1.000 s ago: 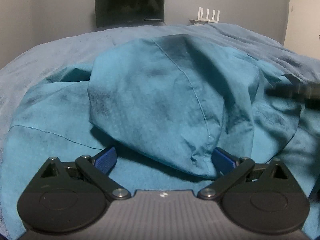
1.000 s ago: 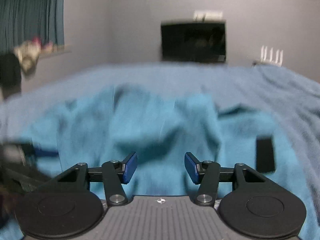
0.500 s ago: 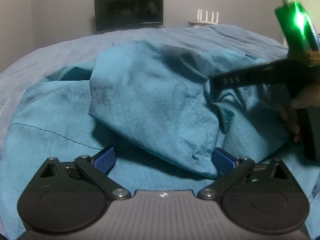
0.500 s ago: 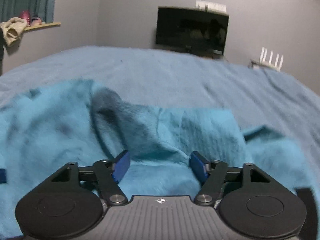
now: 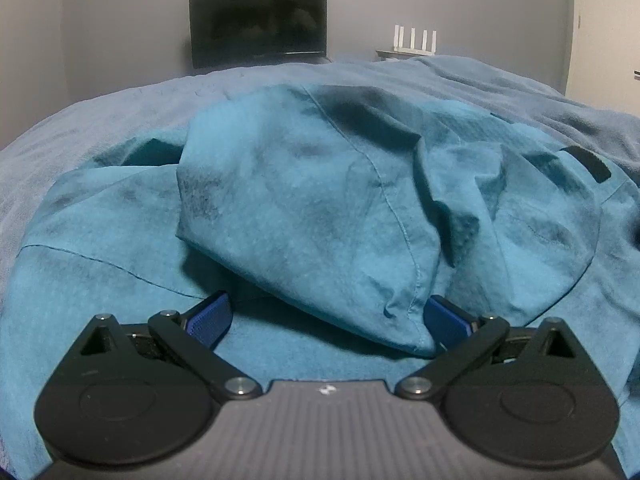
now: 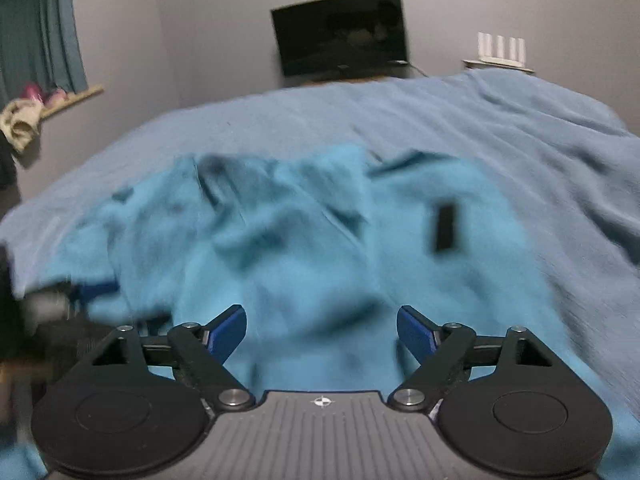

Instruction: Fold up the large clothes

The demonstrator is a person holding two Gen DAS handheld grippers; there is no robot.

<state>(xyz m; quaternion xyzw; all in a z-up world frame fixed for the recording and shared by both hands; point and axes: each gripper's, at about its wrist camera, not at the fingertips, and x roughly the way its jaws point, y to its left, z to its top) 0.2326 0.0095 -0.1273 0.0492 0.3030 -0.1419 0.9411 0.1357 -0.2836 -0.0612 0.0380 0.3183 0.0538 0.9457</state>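
A large teal garment [image 5: 304, 200] lies crumpled on the blue bedspread [image 5: 120, 112], with a folded flap bunched in its middle and a black tab [image 5: 588, 164] at its right. My left gripper [image 5: 326, 320] is open, low over the garment, with the flap's hem resting between the fingers, not clamped. In the right wrist view the garment [image 6: 300, 248] is blurred by motion, its black tab [image 6: 445, 229] to the right. My right gripper [image 6: 322, 330] is open and empty above the garment's near part. The left gripper shows faintly at the left edge [image 6: 80, 300].
The bedspread [image 6: 480, 128] reaches back to a grey wall with a dark TV [image 5: 260, 24] and a white router [image 5: 414, 40]. A curtain [image 6: 36, 40] and a shelf with cloth items [image 6: 24, 116] are at the left.
The right gripper, which was over the garment's right side in the left view, has pulled back out of that view. Its jaws have opened wider. The left gripper has stayed put.
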